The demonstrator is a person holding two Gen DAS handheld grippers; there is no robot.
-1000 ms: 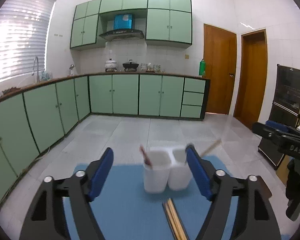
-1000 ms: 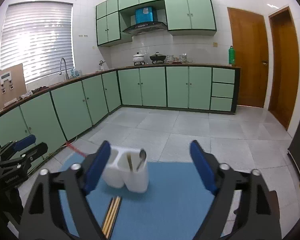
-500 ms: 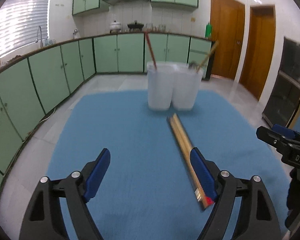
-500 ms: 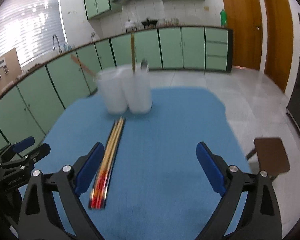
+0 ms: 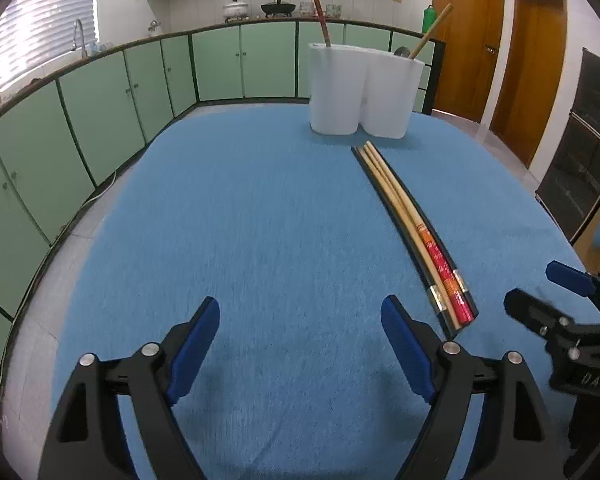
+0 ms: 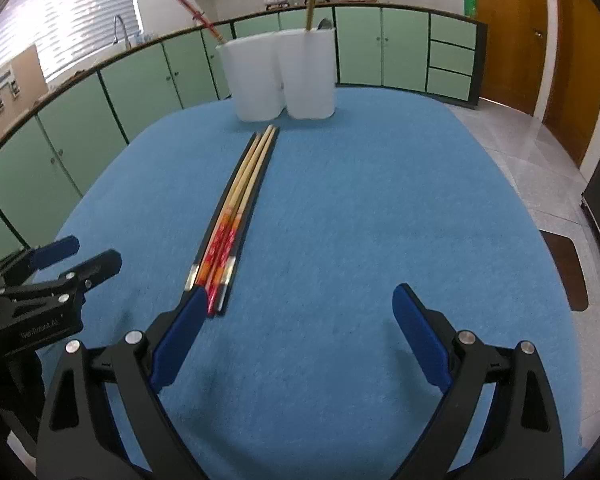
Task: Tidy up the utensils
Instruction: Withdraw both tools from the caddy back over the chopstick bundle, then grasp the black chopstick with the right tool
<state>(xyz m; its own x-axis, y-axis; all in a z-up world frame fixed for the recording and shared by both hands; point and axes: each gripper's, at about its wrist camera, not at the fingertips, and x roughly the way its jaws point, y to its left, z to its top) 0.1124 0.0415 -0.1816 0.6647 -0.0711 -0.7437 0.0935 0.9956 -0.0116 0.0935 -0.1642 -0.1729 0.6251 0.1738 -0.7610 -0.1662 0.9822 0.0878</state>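
Bench carries a blue cloth; all items sit on it.

Left gripper: jaws wide apart, nothing between them, only bare cloth. It points down at the near part of the bench. The chopsticks lie just to its right, outside the jaws; their near ends stop close beside the right blue pad, not touching as far as I can tell.

Right gripper: jaws also wide apart, empty. Its left pad sits at the near ends of the chopsticks and overlaps them in the view; contact cannot be told. The bundle lies outside the jaw gap, on its left edge.

Chopsticks: a tight bundle lying flat, side by side, running from the near part of the bench toward the holder. Far halves pale wood, near halves red and orange patterned, with dark sticks on the outer edges. Far tips end just short of the holder, apart from it.

Holder: white, two compartments joined side by side, upright at the far end of the cloth. One red stick leans out of the left compartment; one pale stick leans out of the right one, with a spoon bowl just showing above that rim.

Each gripper appears at the edge of the other's view, side by side over the near bench edge.

Green cabinets line the room behind.
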